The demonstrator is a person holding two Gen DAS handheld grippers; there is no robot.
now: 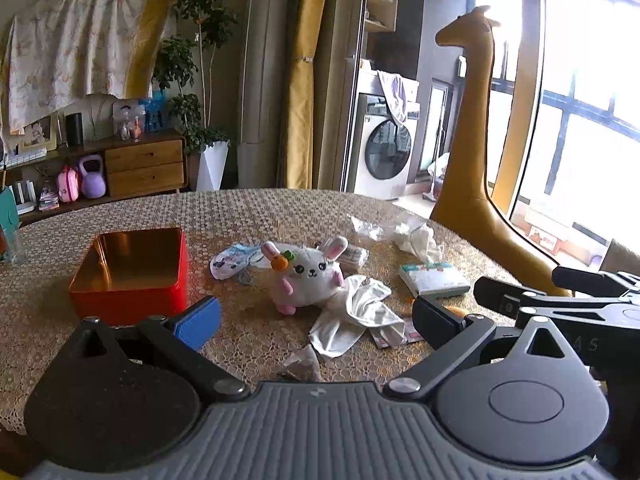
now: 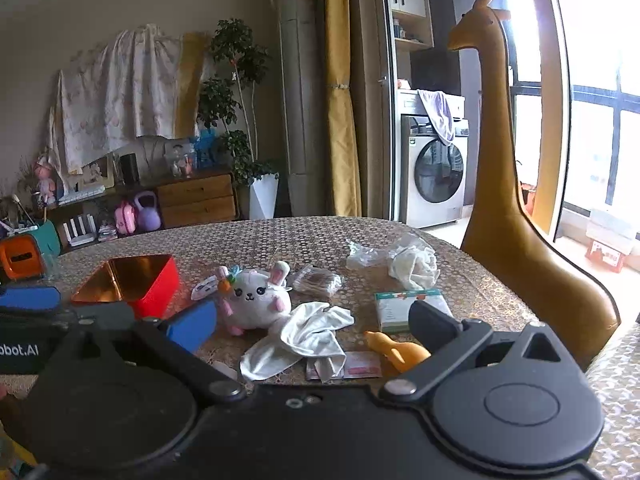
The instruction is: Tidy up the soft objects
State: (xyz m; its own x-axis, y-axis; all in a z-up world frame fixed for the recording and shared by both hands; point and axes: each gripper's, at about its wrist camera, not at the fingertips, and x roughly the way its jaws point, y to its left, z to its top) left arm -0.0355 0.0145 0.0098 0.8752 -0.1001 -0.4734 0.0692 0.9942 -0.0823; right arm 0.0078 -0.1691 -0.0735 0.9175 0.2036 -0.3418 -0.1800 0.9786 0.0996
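Observation:
A white plush bunny (image 1: 310,276) (image 2: 258,296) with pink ears and a small carrot sits mid-table. A crumpled white cloth (image 1: 356,318) (image 2: 306,338) lies just in front of it. To the left stands an open red tin box (image 1: 132,276) (image 2: 136,282), with nothing inside. My left gripper (image 1: 316,320) is open, its fingers wide apart above the near table, holding nothing. My right gripper (image 2: 312,328) is open too, hovering over the cloth. The left gripper's blue finger (image 2: 30,298) shows at the far left of the right wrist view.
A patterned pouch (image 1: 232,262), a tissue pack (image 1: 434,280) (image 2: 408,308), crumpled white fabric with plastic (image 1: 414,238) (image 2: 412,264), a clear packet (image 2: 318,282), an orange rubber duck (image 2: 400,354) and pink sachets (image 2: 362,364) lie on the lace-covered table (image 1: 280,208). A tall giraffe figure (image 1: 472,140) stands right.

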